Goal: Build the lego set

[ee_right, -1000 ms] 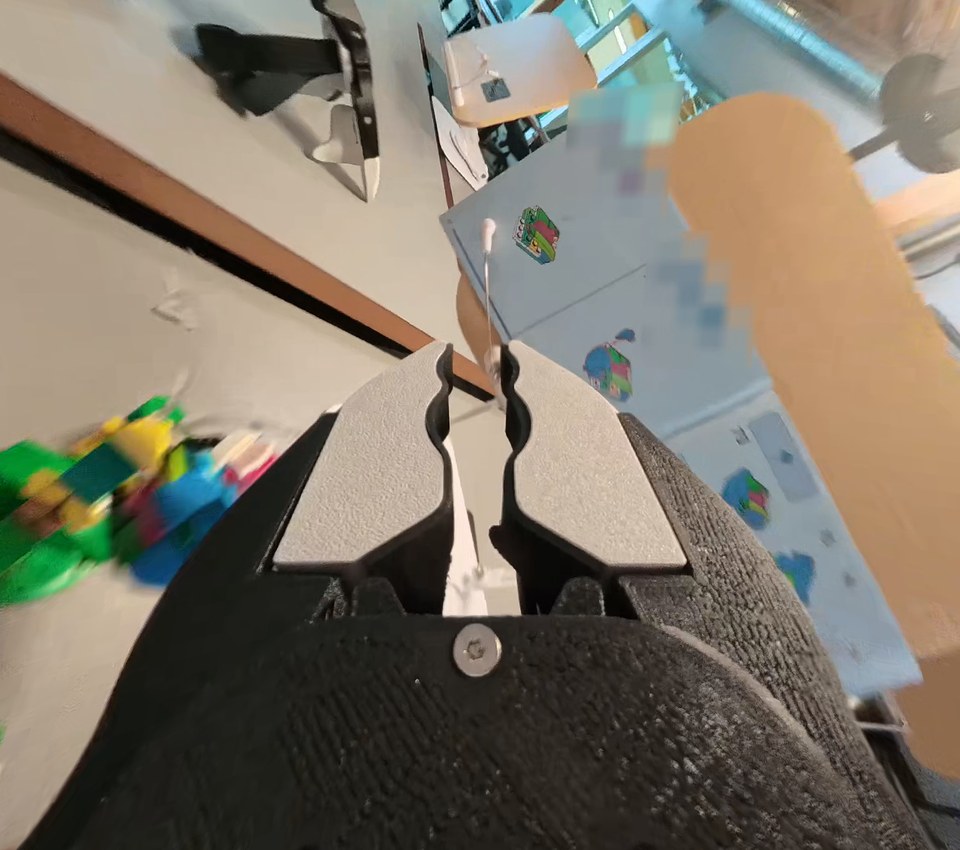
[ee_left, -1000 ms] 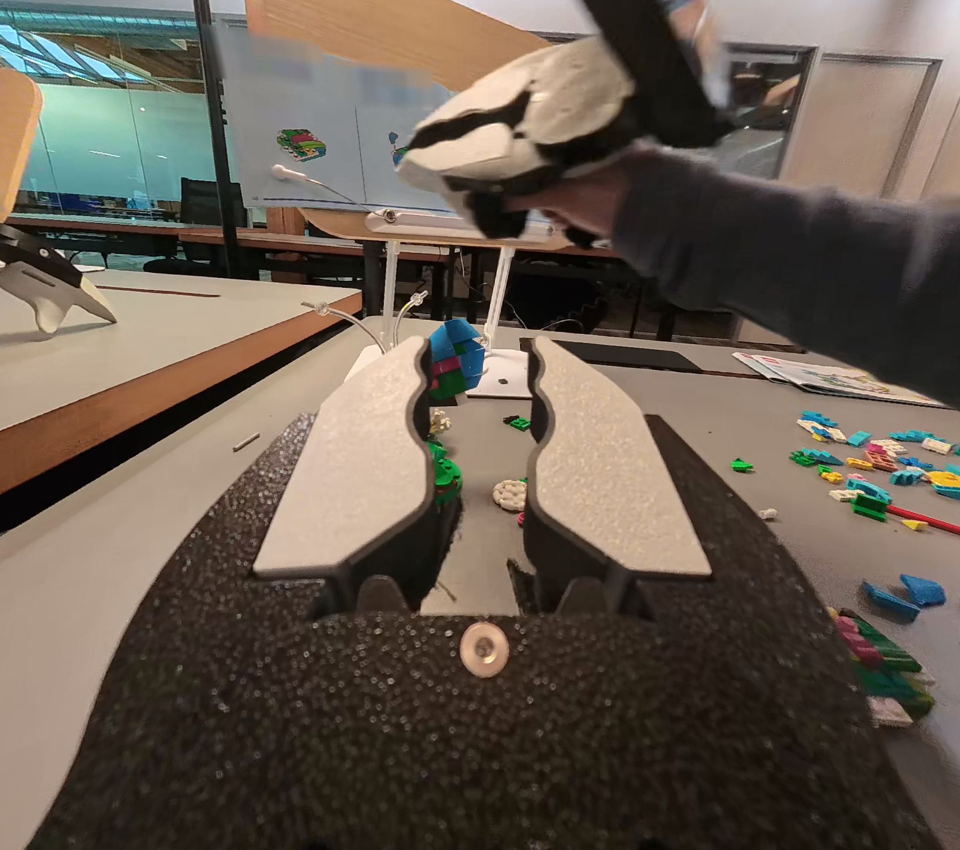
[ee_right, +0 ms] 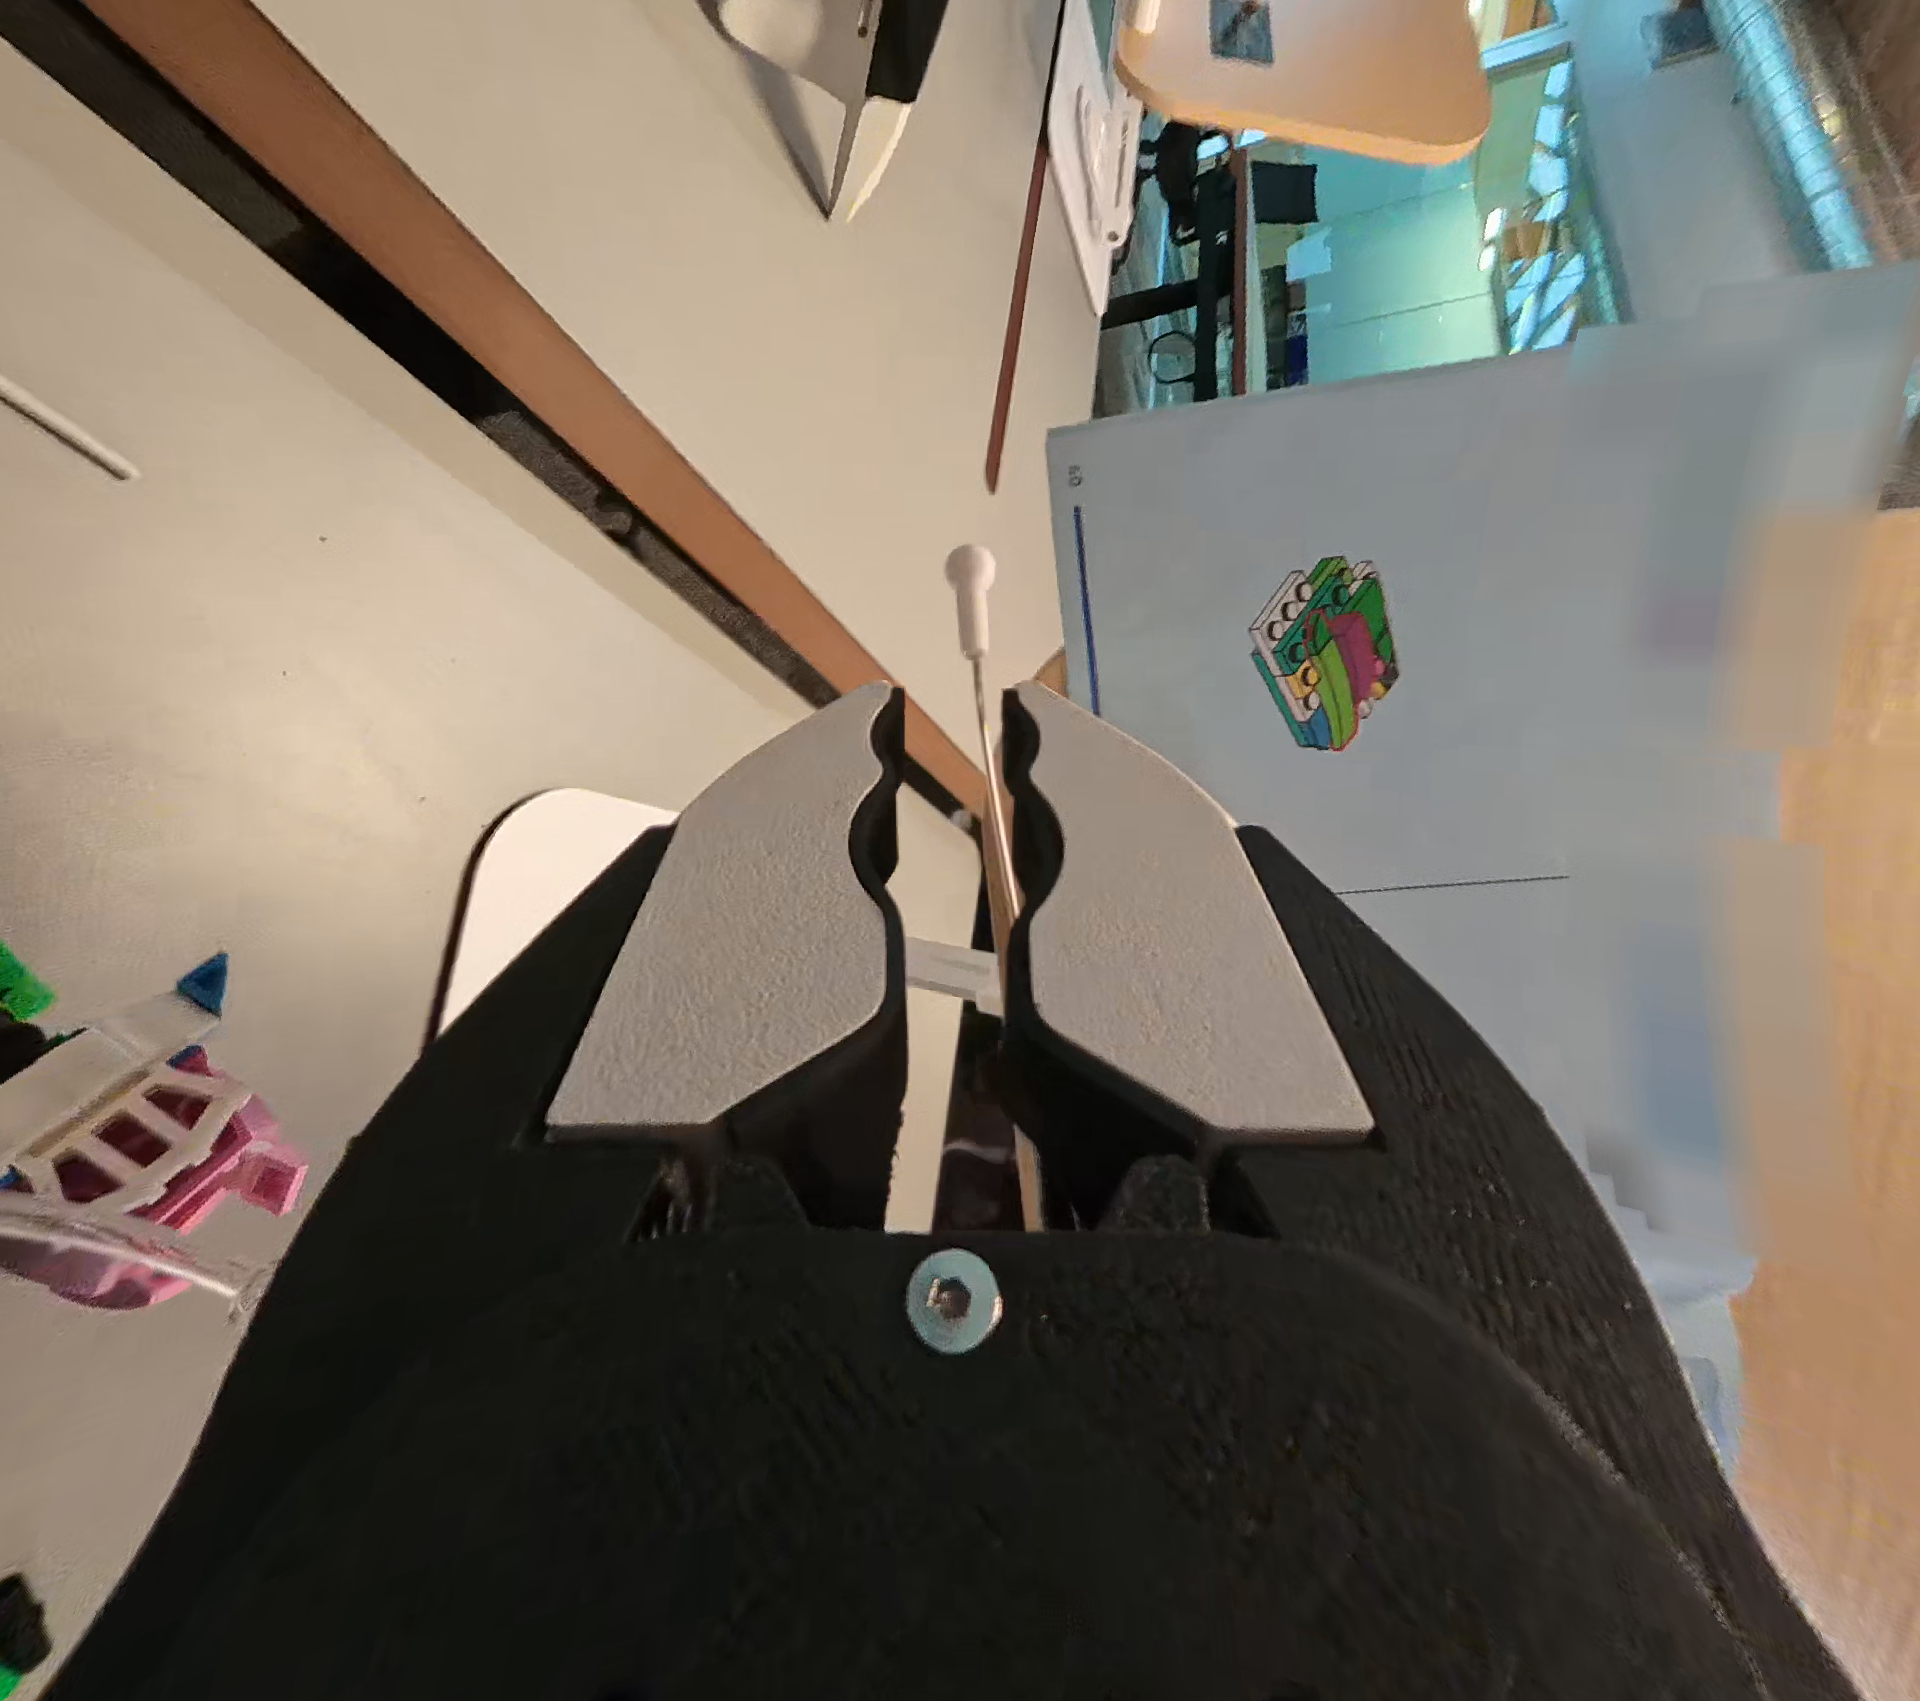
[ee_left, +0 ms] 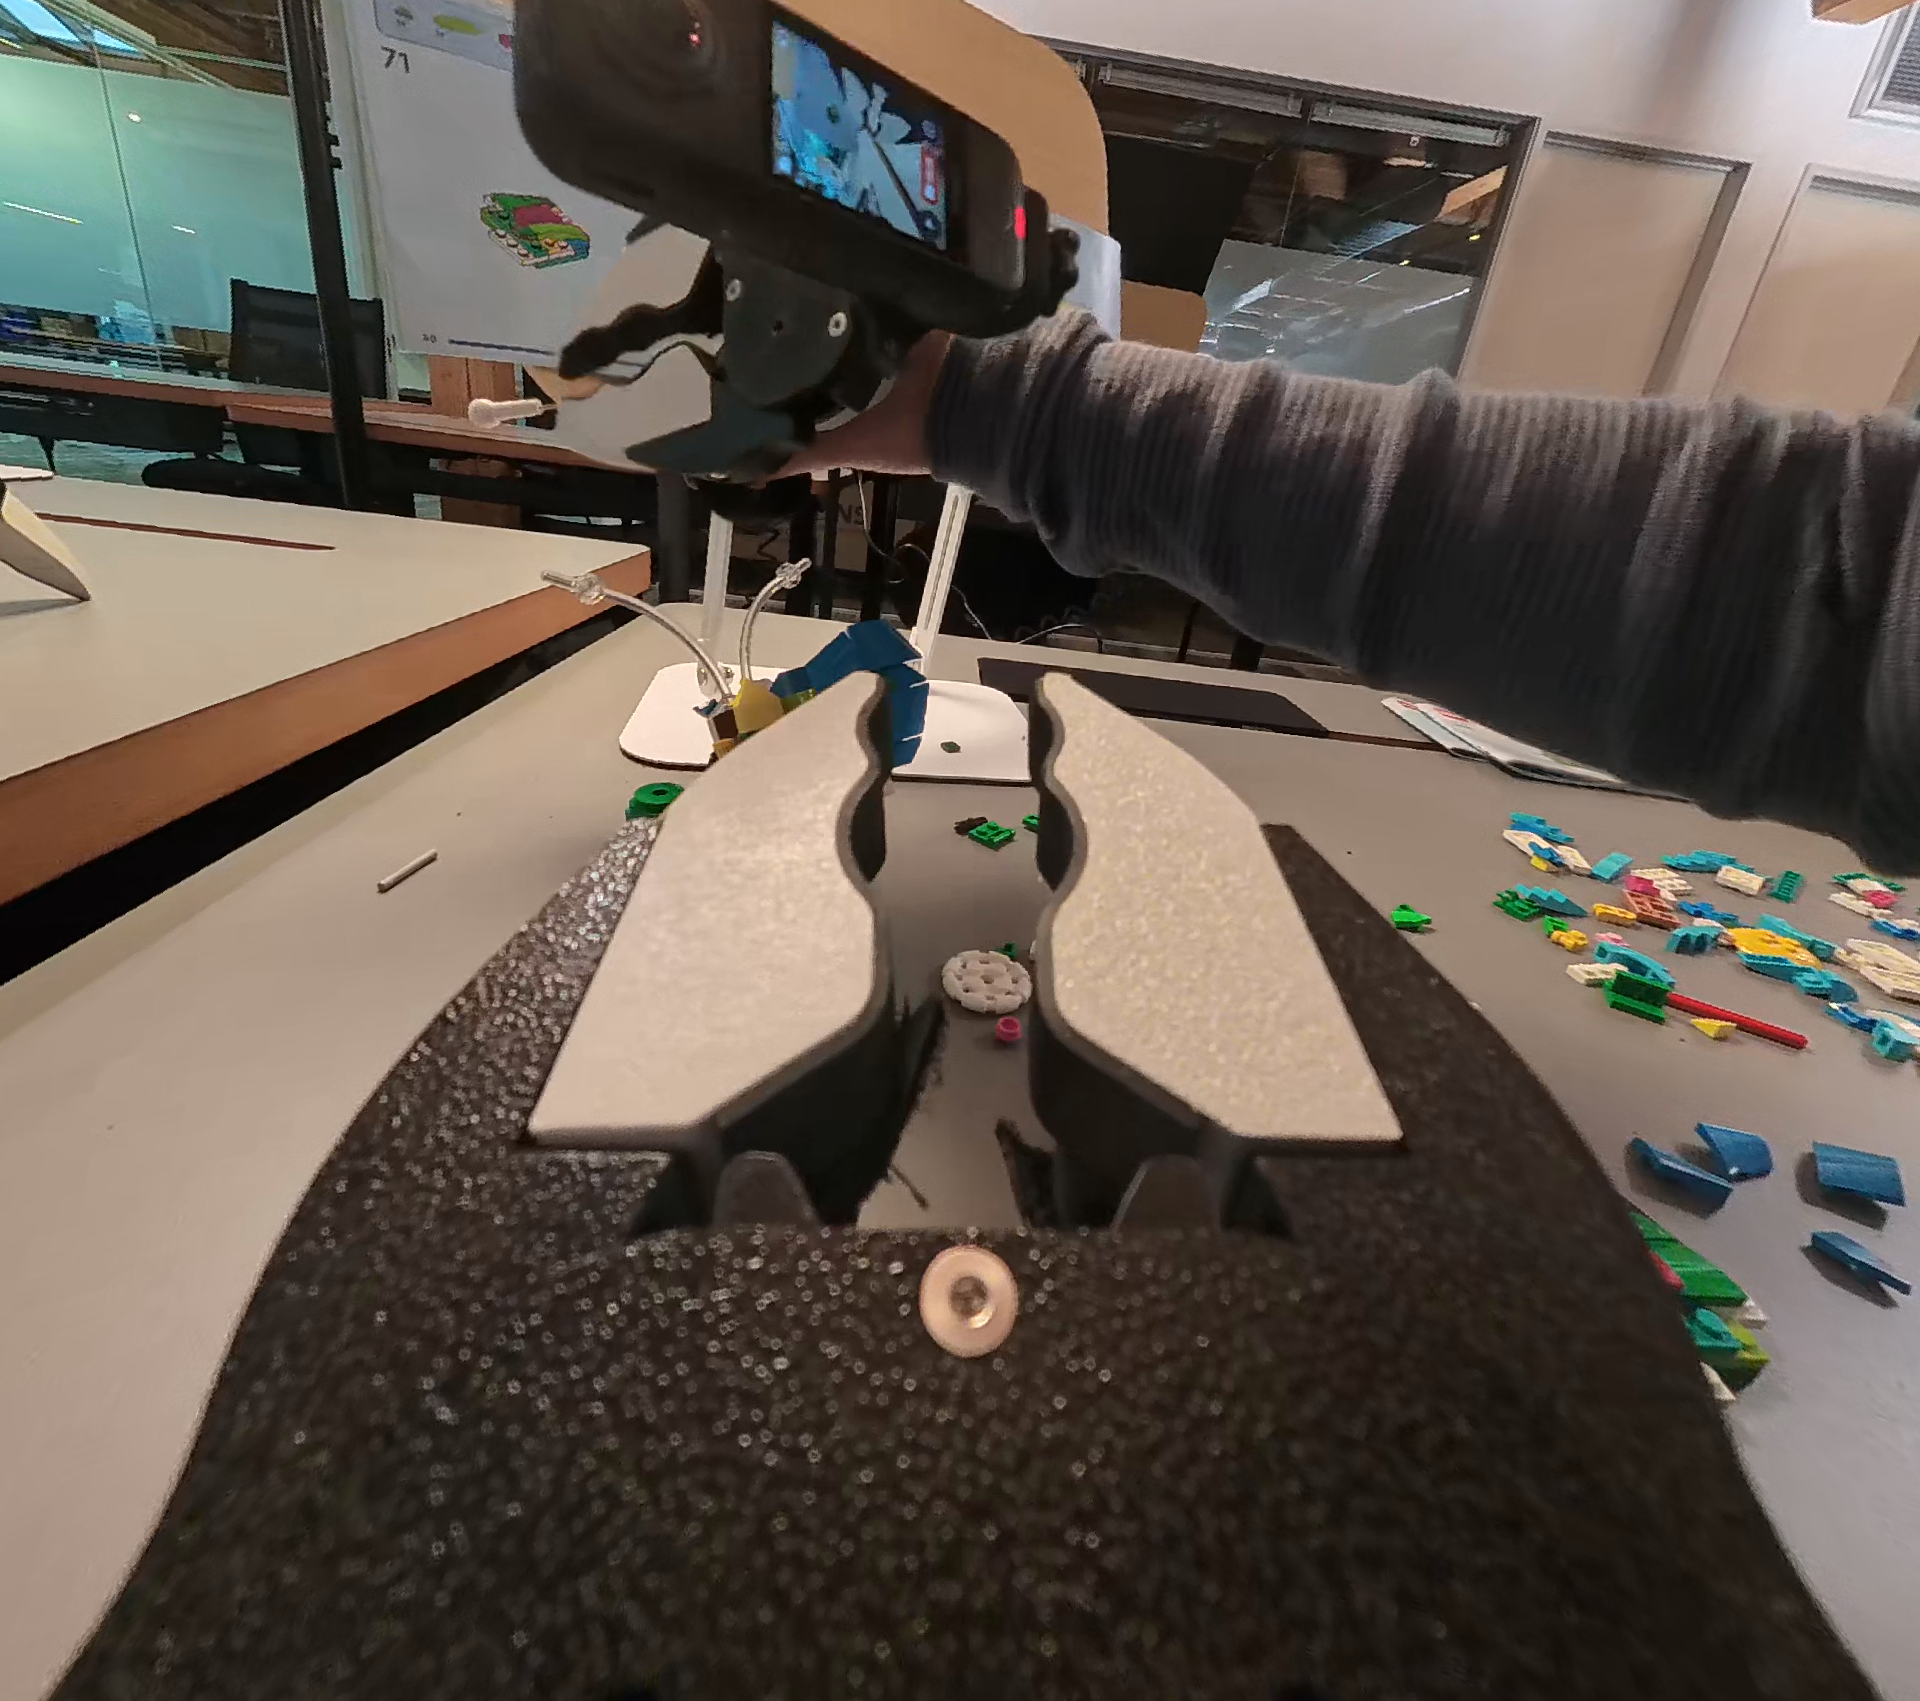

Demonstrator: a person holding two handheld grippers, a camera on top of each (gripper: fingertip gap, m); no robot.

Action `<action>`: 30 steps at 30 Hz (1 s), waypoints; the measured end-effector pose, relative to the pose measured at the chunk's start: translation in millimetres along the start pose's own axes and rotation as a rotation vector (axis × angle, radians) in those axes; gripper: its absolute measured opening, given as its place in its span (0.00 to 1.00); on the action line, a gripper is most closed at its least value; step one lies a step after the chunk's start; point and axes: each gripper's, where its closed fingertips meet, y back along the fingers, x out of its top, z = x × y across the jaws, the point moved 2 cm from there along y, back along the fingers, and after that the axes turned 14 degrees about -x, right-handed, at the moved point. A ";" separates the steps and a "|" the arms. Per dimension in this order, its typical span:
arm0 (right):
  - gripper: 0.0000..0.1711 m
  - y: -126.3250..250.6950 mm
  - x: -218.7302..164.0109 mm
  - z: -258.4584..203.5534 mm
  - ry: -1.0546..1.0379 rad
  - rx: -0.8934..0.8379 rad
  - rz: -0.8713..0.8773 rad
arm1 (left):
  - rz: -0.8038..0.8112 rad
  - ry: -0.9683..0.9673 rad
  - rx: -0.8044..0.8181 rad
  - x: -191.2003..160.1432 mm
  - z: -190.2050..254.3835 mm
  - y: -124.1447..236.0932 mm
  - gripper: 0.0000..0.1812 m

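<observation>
Left claw [ee_left: 956, 778] agape above round white piece [ee_left: 986, 981] on grey table [ee_left: 208, 1080].

My left gripper [ee_left: 956, 747] has two pale grey, grainy, wavy-edged fingers [ee_left: 727, 945] on a black, pebbled body with one silver screw [ee_left: 967, 1304]. My right gripper [ee_right: 951, 721] is built alike, its screw [ee_right: 953, 1305] hex-socketed, and carries a black camera [ee_left: 769, 124] with a small lit screen. My sleeve [ee_left: 1455, 529] is dark grey ribbed knit.

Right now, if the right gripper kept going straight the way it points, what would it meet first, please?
Probably the thin stylus rod with the white tip, which runs between the right gripper's open jaws; beyond it stands the instruction screen. Depth is unclear.
</observation>
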 end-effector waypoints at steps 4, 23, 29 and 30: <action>0.10 7.6 11.5 13.3 -0.023 -0.133 0.082 | 0.000 0.000 -0.002 0.0 0.1 0.0 0.13; 0.17 -38.4 25.0 11.7 0.348 -0.297 0.016 | -0.001 0.006 -0.010 -0.2 0.2 -0.2 0.12; 0.09 -35.9 28.8 10.5 0.345 -0.299 0.030 | -0.001 0.008 -0.013 -0.3 0.4 -0.4 0.12; 0.08 -34.8 29.7 10.1 0.337 -0.297 0.036 | -0.001 0.008 -0.013 -0.3 0.4 -0.3 0.12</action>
